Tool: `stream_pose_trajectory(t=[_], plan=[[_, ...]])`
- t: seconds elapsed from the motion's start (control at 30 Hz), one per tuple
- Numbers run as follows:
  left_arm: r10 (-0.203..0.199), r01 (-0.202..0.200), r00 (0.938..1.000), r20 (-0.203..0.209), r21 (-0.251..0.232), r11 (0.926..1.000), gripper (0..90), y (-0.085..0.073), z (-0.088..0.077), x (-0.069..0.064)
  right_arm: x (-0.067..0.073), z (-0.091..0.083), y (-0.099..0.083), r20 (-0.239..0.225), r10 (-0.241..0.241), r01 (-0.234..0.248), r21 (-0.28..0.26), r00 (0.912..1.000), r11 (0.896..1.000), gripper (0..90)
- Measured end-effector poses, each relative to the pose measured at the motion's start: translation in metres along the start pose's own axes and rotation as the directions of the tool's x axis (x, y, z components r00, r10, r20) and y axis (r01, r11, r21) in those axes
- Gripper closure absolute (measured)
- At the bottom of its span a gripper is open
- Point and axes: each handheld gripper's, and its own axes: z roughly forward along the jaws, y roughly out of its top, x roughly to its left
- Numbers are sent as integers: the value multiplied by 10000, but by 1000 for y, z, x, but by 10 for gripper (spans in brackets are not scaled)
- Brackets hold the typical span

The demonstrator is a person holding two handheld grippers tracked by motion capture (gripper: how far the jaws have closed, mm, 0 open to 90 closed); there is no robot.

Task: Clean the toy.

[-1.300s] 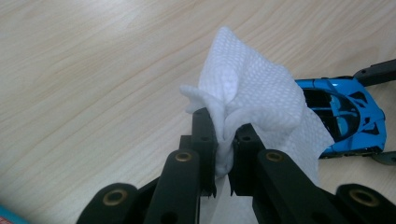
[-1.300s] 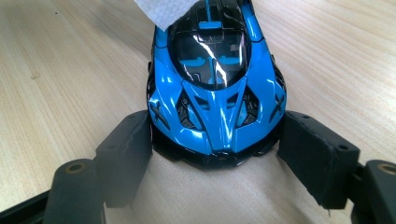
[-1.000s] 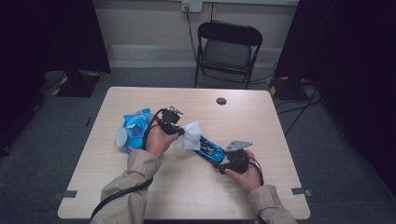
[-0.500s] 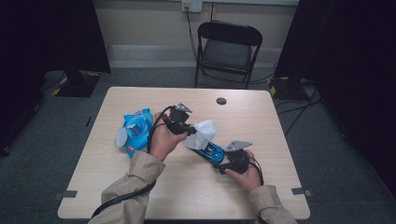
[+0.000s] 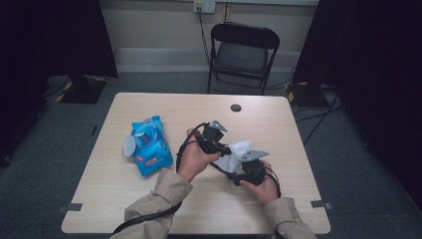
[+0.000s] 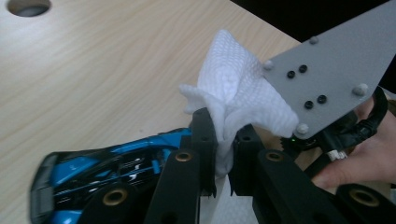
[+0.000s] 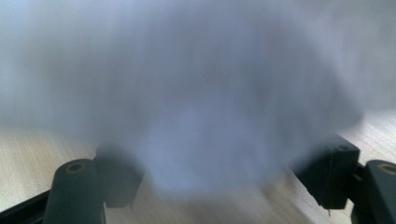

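Wipe (image 5: 240,148), white and crumpled, up over the middle of the table (image 5: 278,124), well right of the blue packet (image 5: 149,147) lying flat on the wood. From the left: left gripper (image 5: 225,148) clamped tight on the lower fold of the wipe (image 6: 238,93), most of the cloth bunched loose above the jaws. Just below it, blue toy car (image 6: 107,168), nose pointing away from the other tool. Further right, right gripper (image 7: 219,184) with jaws standing wide, probably around the rear of the car, but not possible to tell, with the wipe blurred right in front of its camera.

Risks, by judgement: rubbing with hard black jaw tips instead of cloth, so scratching the paint; pushing too strongly and twisting the car out of a weak hold, down onto the table; catching loose cloth on the grey plate (image 6: 336,70) and dragging it out of the grip.
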Motion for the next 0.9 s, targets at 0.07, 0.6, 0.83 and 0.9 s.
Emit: stream_pose_trajectory(t=[0.07, 0.6, 0.83, 0.9], plan=[[-38, 38, 10000, 8, 110, 9999, 832, -2, 6, -1, 0, 0, 0, 2, -3, 3, 0, 10000, 10000, 255], [-202, 214, 9997, -108, 1240, 9921, 831, -27, 56, -4, 0, 0, 0, -3, 16, -16, 19, 10000, 10000, 255], [-46, 80, 9997, -229, 1534, 9881, 830, -34, 62, -1, 0, 0, 0, -8, 7, -7, 32, 10000, 10000, 255], [-32, 75, 9996, -279, 1571, 9875, 830, -34, 62, -1, 0, 0, 0, -8, 5, -5, 30, 10000, 10000, 254]])
